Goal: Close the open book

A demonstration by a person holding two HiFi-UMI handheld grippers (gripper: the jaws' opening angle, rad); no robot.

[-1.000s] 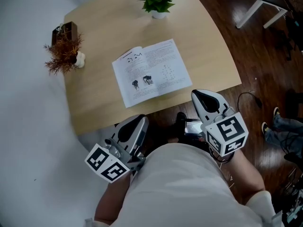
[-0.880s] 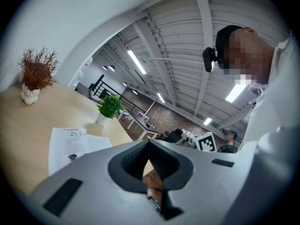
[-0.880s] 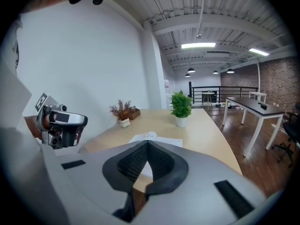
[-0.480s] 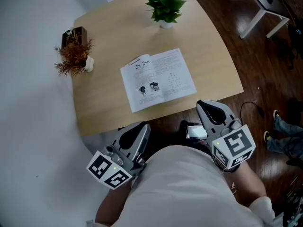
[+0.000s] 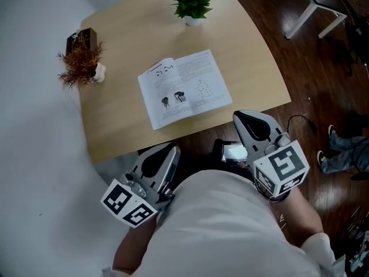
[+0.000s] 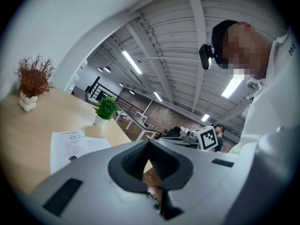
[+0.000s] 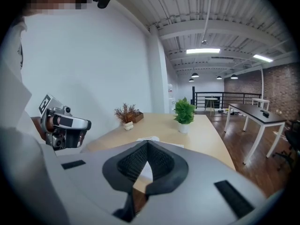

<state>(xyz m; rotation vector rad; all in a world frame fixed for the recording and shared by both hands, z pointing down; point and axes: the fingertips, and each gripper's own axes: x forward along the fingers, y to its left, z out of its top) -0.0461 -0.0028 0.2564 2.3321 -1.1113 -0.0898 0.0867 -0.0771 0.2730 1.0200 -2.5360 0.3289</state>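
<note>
The open book [image 5: 184,88] lies flat in the middle of the light wooden table [image 5: 127,39], white printed pages up. Both grippers hang below the table's near edge, close to the person's body and apart from the book. My left gripper [image 5: 171,149] is shut and empty; in the left gripper view its jaws meet at the tip [image 6: 149,142], with the book [image 6: 70,146] ahead on the left. My right gripper [image 5: 239,116] is also shut with nothing in it [image 7: 147,144], and a strip of the book [image 7: 149,138] shows just above its jaws.
A green potted plant [image 5: 192,2] stands at the table's far edge. A dried reddish plant [image 5: 81,62] and a dark box [image 5: 79,37] sit at the far left corner. Dark wooden floor and a white desk [image 5: 317,10] lie to the right, a white wall to the left.
Only the head view has swayed slightly. Both grippers stay shut near the person's body and the book has not moved.
</note>
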